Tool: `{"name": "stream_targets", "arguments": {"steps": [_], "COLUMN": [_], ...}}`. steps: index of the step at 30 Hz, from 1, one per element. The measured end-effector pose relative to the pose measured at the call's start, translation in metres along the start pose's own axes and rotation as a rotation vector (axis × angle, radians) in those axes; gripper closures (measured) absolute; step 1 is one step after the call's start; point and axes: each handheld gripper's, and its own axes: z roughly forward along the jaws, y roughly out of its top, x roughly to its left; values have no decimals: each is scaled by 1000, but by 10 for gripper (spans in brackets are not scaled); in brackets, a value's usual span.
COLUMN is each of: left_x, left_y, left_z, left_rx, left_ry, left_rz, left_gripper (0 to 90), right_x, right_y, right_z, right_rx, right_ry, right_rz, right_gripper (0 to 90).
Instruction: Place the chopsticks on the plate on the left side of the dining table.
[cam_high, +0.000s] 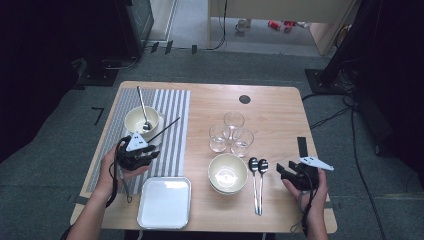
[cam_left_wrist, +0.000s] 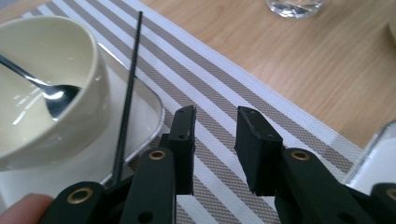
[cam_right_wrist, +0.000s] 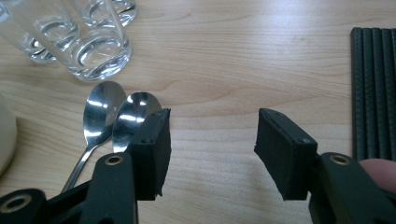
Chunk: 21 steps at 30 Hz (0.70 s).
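My left gripper (cam_high: 150, 152) (cam_left_wrist: 215, 135) hovers open over the striped placemat (cam_high: 172, 130) (cam_left_wrist: 224, 79), nothing between its jaws. Just beyond it to the left stands a cream bowl (cam_high: 135, 120) (cam_left_wrist: 42, 116) holding a spoon (cam_high: 144, 110) (cam_left_wrist: 56, 98), set on a small white plate (cam_left_wrist: 116, 140). A thin black rod (cam_left_wrist: 128, 93) runs up beside the left jaw. Near the table's front right, my right gripper (cam_high: 281, 169) (cam_right_wrist: 212, 140) is open and empty above bare wood. Two spoons (cam_high: 257, 170) (cam_right_wrist: 100, 112) lie side by side just to its left.
Three empty glasses (cam_high: 233, 120) (cam_right_wrist: 93, 51) cluster mid-table. Stacked cream bowls (cam_high: 227, 172) sit in front of them, and a white square tray (cam_high: 165, 200) lies at the front left. A black ribbed strip (cam_high: 302, 145) (cam_right_wrist: 373, 84) lies right of the right gripper.
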Motion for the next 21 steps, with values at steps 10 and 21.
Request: {"name": "stream_targets", "arguments": {"steps": [10,21], "left_x": [-5,-13], "left_y": [-5,-2], "left_z": [-4,-2], "left_rx": [1,-3], "left_ry": [-16,-49], "left_rz": [-5,25], "left_gripper": [676,664], "right_x": [-5,-12], "right_y": [-1,-2], "right_z": [-4,-9], "right_rx": [-19,-26], "right_ry": [-28,-61], "right_rz": [7,14], "right_gripper": [516,578]}}
